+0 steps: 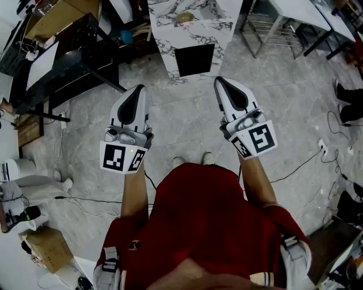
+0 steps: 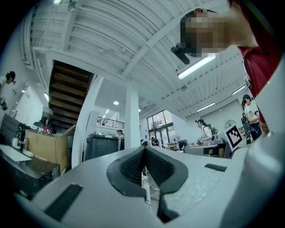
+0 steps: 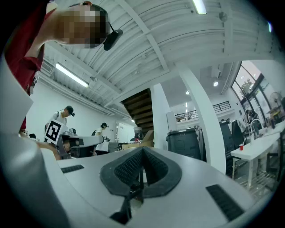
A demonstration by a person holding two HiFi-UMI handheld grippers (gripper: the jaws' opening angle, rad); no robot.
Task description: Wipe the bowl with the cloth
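In the head view both grippers are held out level over the grey floor, in front of the person in a red shirt. My left gripper (image 1: 136, 89) has its jaws together with nothing between them, and the left gripper view shows its black pads (image 2: 133, 167) meeting at the tip. My right gripper (image 1: 220, 81) is shut and empty too, its pads (image 3: 129, 169) touching in the right gripper view. A small tan roundish thing (image 1: 184, 17) lies on the marble table ahead, too small to tell whether it is the bowl. No cloth shows.
The marble-topped table (image 1: 170, 35) stands straight ahead, a step away. A black table (image 1: 74, 71) is at the left, a metal rack (image 1: 272, 25) at the upper right. Cables (image 1: 306, 164) trail across the floor. Other people stand in the background of both gripper views.
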